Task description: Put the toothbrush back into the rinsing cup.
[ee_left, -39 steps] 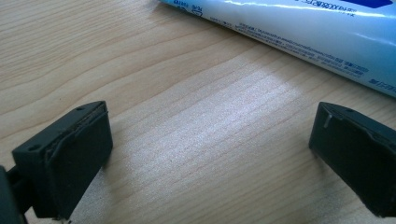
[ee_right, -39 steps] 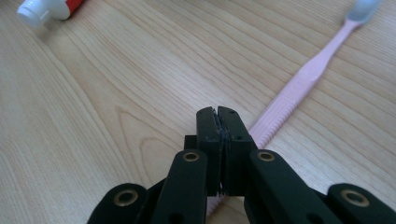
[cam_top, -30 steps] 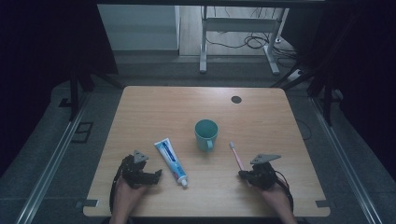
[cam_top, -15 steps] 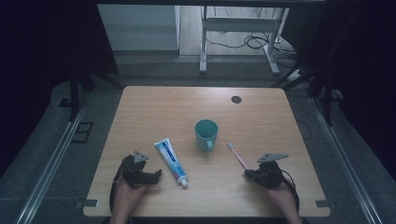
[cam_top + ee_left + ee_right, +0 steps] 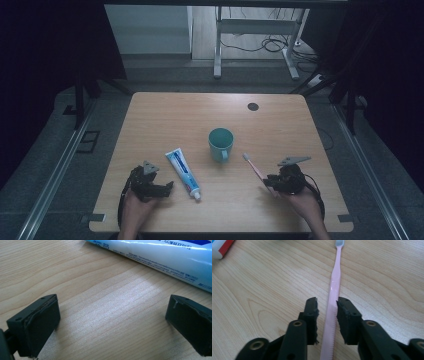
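The high view is dim and bluish, and darkness swallows both upper corners and the floor beside the wooden table (image 5: 150, 115). The brightest patch lies beyond its far edge, on the pale wall panel (image 5: 147, 30). Detail is soft and grainy there. The two gripper views are much brighter and warmer. A broad sheen crosses the wood grain in the left gripper view, and a thin streak of glare runs along the toothpaste tube (image 5: 160, 255) (its near print is slightly blurred). The pink toothbrush (image 5: 334, 287) casts a faint shadow, and its head goes soft at the top edge.
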The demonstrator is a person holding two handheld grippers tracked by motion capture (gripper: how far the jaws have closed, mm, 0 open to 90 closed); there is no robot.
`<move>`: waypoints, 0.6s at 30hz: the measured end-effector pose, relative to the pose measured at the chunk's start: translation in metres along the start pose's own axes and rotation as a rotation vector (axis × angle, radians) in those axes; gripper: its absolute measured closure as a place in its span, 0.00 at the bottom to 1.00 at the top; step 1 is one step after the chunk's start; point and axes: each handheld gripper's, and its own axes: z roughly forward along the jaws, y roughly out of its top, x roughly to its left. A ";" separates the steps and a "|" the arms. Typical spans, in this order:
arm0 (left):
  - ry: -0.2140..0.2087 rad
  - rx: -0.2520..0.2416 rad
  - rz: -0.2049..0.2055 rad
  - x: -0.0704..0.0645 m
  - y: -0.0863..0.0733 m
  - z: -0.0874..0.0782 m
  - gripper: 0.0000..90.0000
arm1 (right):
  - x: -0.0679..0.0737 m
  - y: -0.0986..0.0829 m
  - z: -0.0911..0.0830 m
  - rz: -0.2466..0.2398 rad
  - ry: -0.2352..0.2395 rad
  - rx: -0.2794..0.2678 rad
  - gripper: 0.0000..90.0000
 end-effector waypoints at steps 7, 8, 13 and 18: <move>0.000 0.000 -0.004 0.000 0.000 0.000 0.00 | -0.002 0.018 0.007 -0.016 -0.010 0.115 0.65; 0.000 -0.001 -0.005 0.000 0.000 0.000 0.00 | -0.001 0.021 0.008 -0.019 -0.008 0.131 0.64; 0.000 -0.001 -0.004 0.000 0.000 0.000 0.00 | 0.000 0.033 0.016 -0.045 -0.034 0.205 0.66; 0.000 0.000 -0.004 0.000 0.000 0.000 0.00 | 0.002 0.046 0.023 -0.073 -0.058 0.289 0.68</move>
